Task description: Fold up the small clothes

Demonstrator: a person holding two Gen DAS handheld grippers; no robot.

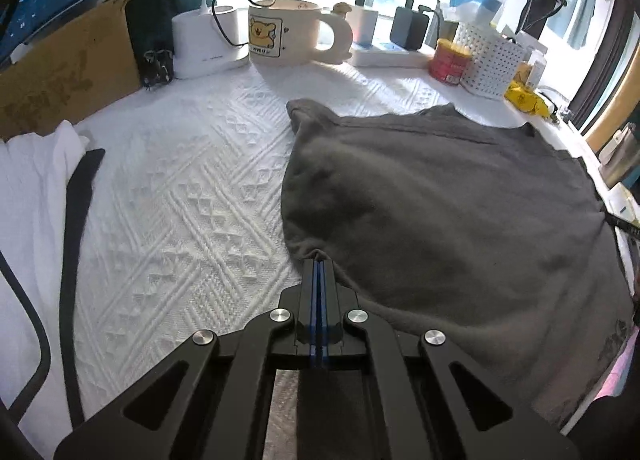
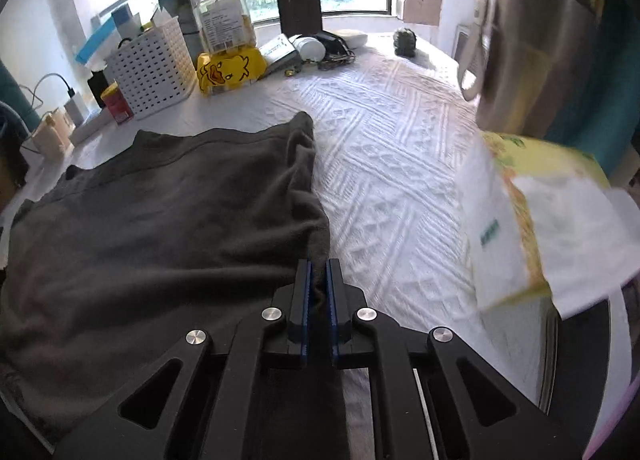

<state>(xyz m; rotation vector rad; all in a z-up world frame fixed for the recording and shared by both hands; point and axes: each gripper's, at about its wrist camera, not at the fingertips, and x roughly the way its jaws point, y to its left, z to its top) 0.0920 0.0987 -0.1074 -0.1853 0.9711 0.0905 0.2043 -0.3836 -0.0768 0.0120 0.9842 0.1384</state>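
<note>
- Garment (image 1: pixel 440 196): one dark grey piece lies spread on the white textured surface (image 1: pixel 192 188), its collar edge toward the window end. No fold shows in it yet.
- Left tongs (image 1: pixel 319 260): pressed together, pinching the garment's near left corner; the cloth puckers at the tips.
- Right tongs (image 2: pixel 318 264): nearly pressed together, pinching a bunched ridge of cloth at the garment's near right edge.
- Progress: judged early. Both near corners are gripped, but the garment is not lifted or turned over.
- Remaining: by my estimate, carry the near edge toward the collar, lay it down, release, then make any further folds.
- White cloth (image 1: pixel 32 212) lies at the far left; whether it is another piece to fold cannot be told.
- Clutter: mug (image 1: pixel 288 34), basket (image 2: pixel 150 70) and tissue pack (image 2: pixel 532 220) ring the work area; none touches the garment.
</note>
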